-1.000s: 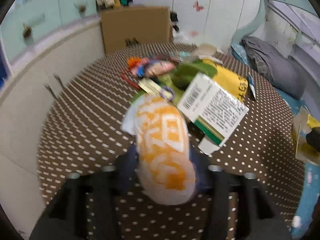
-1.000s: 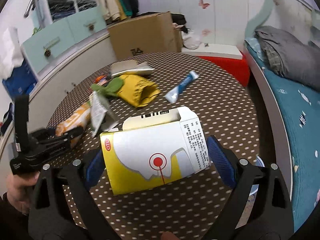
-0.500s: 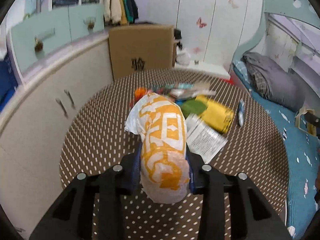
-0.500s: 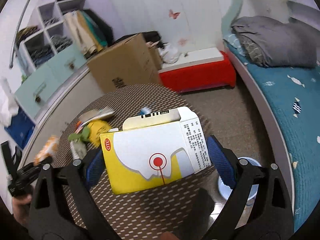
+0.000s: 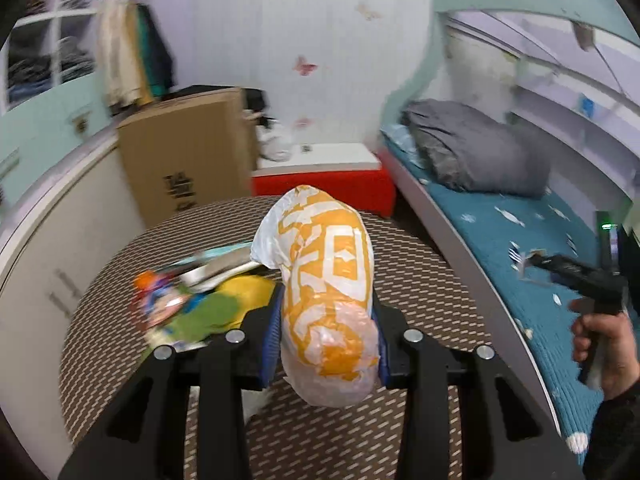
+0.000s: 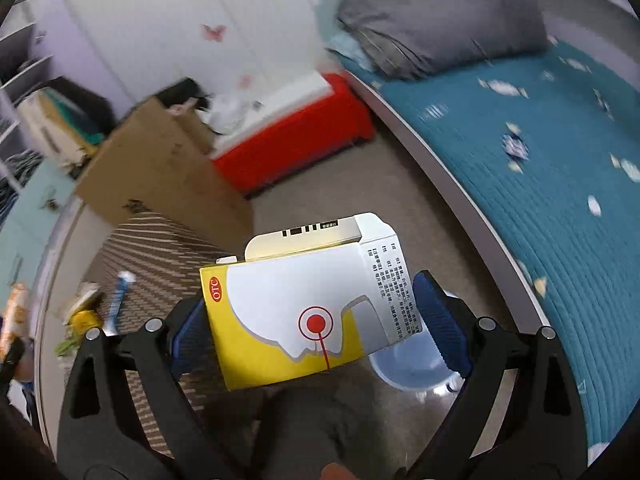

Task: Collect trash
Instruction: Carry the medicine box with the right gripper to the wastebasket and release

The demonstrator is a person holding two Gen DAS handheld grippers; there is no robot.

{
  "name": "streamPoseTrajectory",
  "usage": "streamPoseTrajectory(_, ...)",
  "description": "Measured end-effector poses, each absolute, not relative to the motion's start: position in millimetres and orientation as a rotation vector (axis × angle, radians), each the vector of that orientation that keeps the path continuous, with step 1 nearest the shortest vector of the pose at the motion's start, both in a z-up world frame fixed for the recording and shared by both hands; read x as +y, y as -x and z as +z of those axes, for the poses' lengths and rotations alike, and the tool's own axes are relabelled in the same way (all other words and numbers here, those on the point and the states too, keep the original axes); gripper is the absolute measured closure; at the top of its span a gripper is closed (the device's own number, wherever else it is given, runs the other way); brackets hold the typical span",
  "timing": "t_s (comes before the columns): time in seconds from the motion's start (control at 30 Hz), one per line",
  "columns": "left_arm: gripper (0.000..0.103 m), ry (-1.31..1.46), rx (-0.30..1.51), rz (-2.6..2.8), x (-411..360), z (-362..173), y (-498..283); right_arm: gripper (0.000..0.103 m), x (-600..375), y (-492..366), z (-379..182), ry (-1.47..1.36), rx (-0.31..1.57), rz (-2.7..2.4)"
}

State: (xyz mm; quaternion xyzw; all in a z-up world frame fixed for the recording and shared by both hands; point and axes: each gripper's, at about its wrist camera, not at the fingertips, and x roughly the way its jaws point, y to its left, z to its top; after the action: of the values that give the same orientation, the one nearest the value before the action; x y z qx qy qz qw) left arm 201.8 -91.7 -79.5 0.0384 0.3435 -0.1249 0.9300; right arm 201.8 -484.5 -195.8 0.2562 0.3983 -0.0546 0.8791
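My left gripper (image 5: 326,336) is shut on an orange and white plastic wrapper (image 5: 326,280) and holds it above the dotted brown table (image 5: 416,276). More trash lies on the table: a green and yellow packet (image 5: 228,308), colourful wrappers (image 5: 160,300) and a flat white piece (image 5: 216,270). My right gripper (image 6: 316,320) is shut on a yellow and white medicine box (image 6: 296,312), held off the table's edge over the floor, above a pale blue bin (image 6: 408,364). The right gripper also shows at the far right of the left wrist view (image 5: 576,276).
A cardboard box (image 5: 188,160) stands behind the table, a red and white bench (image 5: 320,176) beyond it. A bed with a teal cover (image 6: 540,160) and grey pillow (image 6: 436,20) runs along the right. A blue tube (image 6: 118,300) lies on the table (image 6: 160,260).
The left gripper has lifted the wrapper off the table and tilted up. The right gripper has swung the box right, off the table, over the floor and bin.
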Motion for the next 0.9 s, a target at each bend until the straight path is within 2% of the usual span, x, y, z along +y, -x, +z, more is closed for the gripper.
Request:
streamPoseTrajectory(0.37,0.066,-0.184,0.783,-0.465,-209,-101,-239,0.010,-541,-249,-349,-0.724,1.117,-0.169)
streamPoseTrajectory(0.4,0.066,-0.194,0.796,-0.484,-219,-105,-243,0.007,-545,-251,-364,-0.750,1.139,-0.178)
streamPoseTrajectory(0.47,0.066,-0.210,0.822,-0.525,-239,-112,-246,0.006,-555,-252,-382,-0.805,1.151,-0.185)
streamPoseTrajectory(0.63,0.066,-0.253,0.886,-0.612,-287,-134,-256,0.006,-575,-239,-382,-0.879,1.092,-0.204)
streamPoseTrajectory(0.9,0.066,-0.328,1.017,-0.764,-369,-178,-256,0.006,-606,-186,-320,-0.889,0.928,-0.247)
